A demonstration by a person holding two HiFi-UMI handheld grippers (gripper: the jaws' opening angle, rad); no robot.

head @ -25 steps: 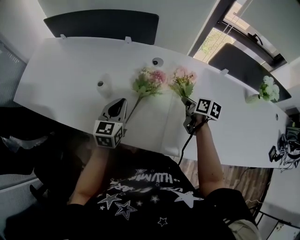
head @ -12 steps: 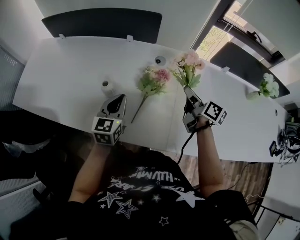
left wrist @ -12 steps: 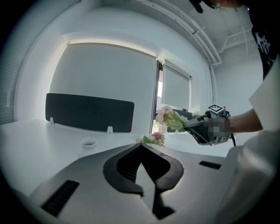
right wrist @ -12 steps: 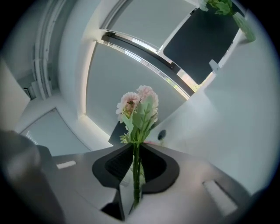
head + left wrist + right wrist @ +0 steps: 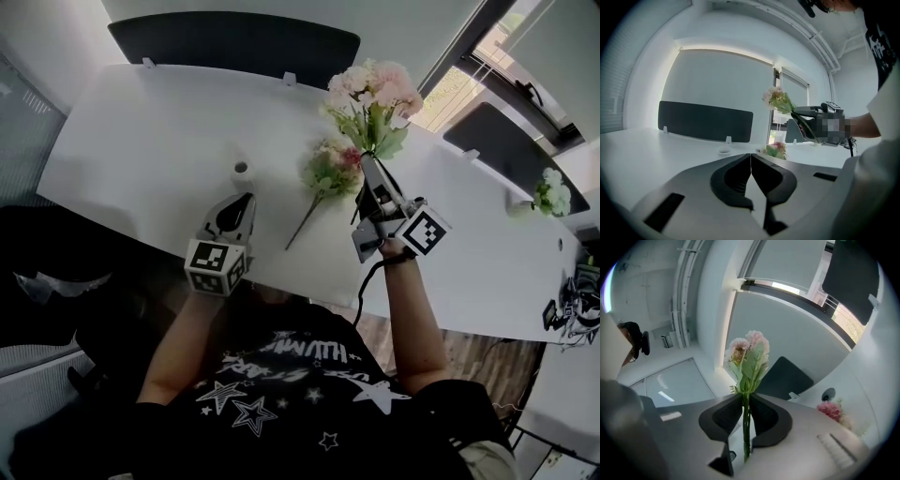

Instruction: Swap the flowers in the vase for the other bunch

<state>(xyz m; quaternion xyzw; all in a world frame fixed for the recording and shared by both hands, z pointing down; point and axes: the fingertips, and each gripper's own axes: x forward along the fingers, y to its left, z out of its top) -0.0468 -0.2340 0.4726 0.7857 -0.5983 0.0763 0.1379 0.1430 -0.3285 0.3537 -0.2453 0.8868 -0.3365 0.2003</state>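
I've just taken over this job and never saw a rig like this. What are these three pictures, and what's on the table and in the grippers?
There is no robot arm here: a person holds a two-jaw gripper in each hand. The head view comes from a camera on the person's head, looking down at the white table. The other two views come from a camera riding on each gripper, looking along its jaws. The left gripper is shut and empty, and points toward a small white vase, which looks empty. The right gripper is shut on the stem of the raised bunch, held up above the table. A second bunch lies on the table to the vase's right.
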